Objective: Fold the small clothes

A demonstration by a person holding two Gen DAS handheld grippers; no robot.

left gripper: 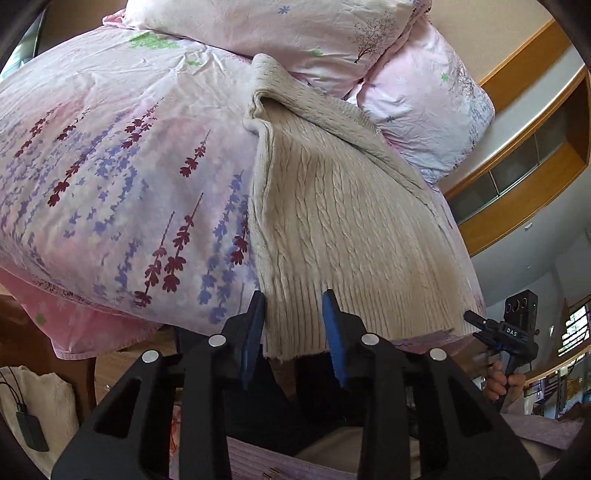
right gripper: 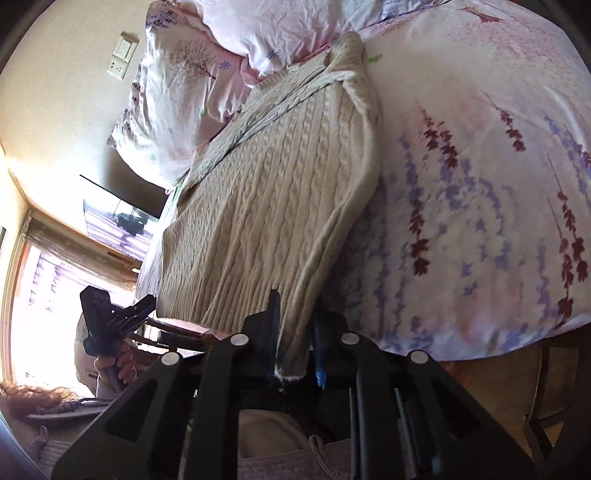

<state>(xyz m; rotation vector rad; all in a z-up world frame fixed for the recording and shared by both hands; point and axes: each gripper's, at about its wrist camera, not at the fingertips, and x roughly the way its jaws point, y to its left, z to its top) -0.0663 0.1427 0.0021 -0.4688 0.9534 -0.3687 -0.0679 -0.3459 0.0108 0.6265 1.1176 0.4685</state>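
Note:
A cream cable-knit sweater [left gripper: 332, 206] lies on a bed with a pink lavender-print duvet [left gripper: 110, 177], its ribbed hem at the near edge. My left gripper [left gripper: 293, 306] is open, its blue-padded jaws standing on either side of the hem's left corner. My right gripper [right gripper: 295, 310] straddles the hem's other corner [right gripper: 291, 332], jaws close on the knit. The sweater [right gripper: 266, 206] looks folded lengthwise, a sleeve lying across its far end. Each gripper shows in the other's view, the right [left gripper: 506, 332] and the left [right gripper: 110, 317].
Pink floral pillows [left gripper: 288, 33] are piled at the head of the bed. A wooden shelf unit [left gripper: 524, 162] stands to the right. A window [right gripper: 40, 295] and a wall socket [right gripper: 122, 55] lie on the right wrist view's left side.

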